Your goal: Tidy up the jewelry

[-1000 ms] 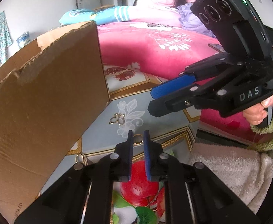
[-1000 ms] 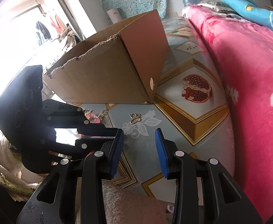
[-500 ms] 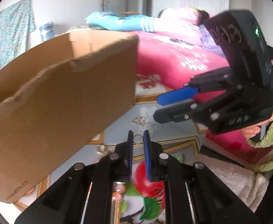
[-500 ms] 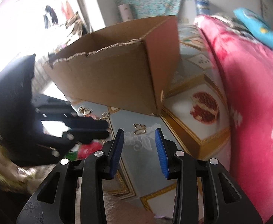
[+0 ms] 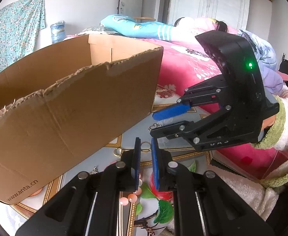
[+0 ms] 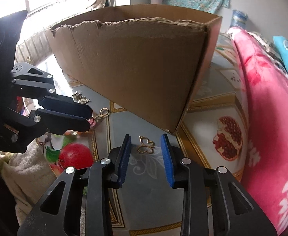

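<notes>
A gold butterfly charm lies on the printed table cover, just in front of the cardboard box. My right gripper hangs over it, its jaws closing with the charm low between the blue fingertips and untouched. That gripper also shows in the left wrist view. My left gripper has only a narrow slit between its pads and nothing in it. A gold ring lies beyond its tips, and pink beads lie under it.
A second ring and a small chain piece lie near the box's foot. A bed under a pink blanket runs along the right, with a person lying on it. A white fluffy cloth covers the near edge.
The right gripper has rolled and moved over the butterfly charm, which now sits between its tips. The left view swung toward the box, and the pink beads came into view.
</notes>
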`<state>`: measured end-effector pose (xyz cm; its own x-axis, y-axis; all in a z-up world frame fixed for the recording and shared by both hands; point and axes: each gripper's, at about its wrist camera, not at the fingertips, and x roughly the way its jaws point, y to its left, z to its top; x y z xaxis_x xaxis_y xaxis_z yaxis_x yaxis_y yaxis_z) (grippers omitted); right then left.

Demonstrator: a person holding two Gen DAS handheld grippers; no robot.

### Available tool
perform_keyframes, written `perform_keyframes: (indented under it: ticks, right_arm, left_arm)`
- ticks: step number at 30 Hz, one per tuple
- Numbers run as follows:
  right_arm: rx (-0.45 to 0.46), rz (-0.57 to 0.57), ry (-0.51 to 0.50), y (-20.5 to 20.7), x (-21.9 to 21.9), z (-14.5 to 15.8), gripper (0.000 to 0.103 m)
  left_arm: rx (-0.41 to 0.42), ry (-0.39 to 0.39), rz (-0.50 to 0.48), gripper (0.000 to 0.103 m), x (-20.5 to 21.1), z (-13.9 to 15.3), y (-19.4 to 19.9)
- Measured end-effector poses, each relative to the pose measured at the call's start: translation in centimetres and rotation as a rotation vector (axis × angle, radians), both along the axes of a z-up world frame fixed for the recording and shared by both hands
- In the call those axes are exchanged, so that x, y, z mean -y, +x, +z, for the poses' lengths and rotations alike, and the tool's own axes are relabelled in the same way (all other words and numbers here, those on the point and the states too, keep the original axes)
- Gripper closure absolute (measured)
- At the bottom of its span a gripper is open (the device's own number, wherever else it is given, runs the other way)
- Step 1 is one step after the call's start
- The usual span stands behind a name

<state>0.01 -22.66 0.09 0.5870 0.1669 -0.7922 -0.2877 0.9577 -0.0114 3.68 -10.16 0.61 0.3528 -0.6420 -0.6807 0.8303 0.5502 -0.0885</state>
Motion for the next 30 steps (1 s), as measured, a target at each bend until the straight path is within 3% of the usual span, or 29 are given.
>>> perform_keyframes:
  ticks: [1,8,10,20,30]
  right_arm:
    - [-0.002,0.002,-0.007,0.0,-0.1,0.0,0.093]
    - [-0.002,-0.024,0.006,0.0,-0.3,0.1,0.094]
    - [-0.005,-0.034,0.020,0.3,0.4,0.1,0.103]
    - [-0.019,-0.113,0.044,-0.2,1.9,0.3,0.103]
    - [-0.026,-0.105,0.042,-1.0,0.3,-0.1,0.102]
  left_arm:
    - [0.000,-0.002,0.000,0.093,-0.1,0.1,0.0]
    - [0.001,-0.012,-0.001,0.093,-0.2,0.1,0.1]
    - [0.003,-0.014,-0.001,0.093,-0.3,0.1,0.2]
    - [0.013,-0.011,0.004,0.093,-0.5,0.4,-0.1]
    - [0.016,-0.023,0.014,0.093,-0.9,0.6,-0.1]
